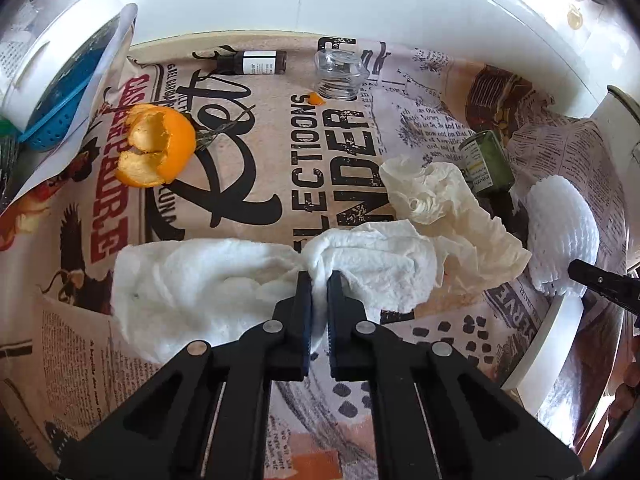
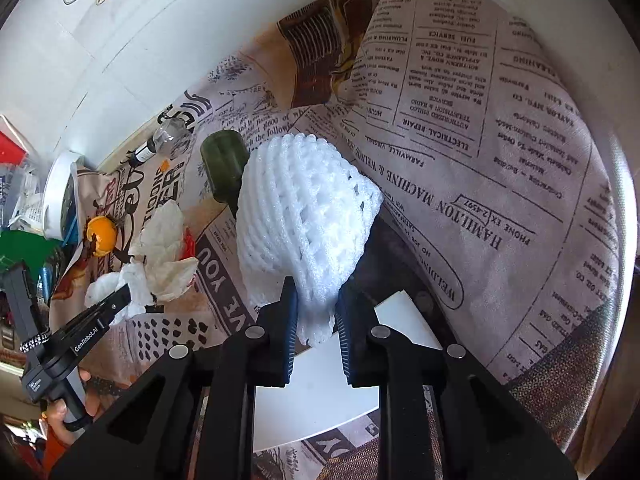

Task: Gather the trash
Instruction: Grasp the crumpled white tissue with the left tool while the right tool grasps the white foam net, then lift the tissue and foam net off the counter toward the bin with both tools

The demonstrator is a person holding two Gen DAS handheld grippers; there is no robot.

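Fingers of the left hand-held gripper (image 1: 319, 280) are pinching a white paper towel (image 1: 224, 276) tight at its bunched middle, low over the newsprint-patterned surface (image 1: 340, 140). The right hand-held gripper (image 2: 316, 300) is squeezing the narrow lower end of a white foam fruit net (image 2: 300, 208), jaws nearly together. Touching the towel is lying a crumpled cream tissue (image 1: 448, 196), and a green bottle (image 1: 486, 164) is lying just beyond that. Farther off are sitting an orange peel (image 1: 156, 144), a clear glass jar (image 1: 340, 74) and a small dark bottle (image 1: 252, 62).
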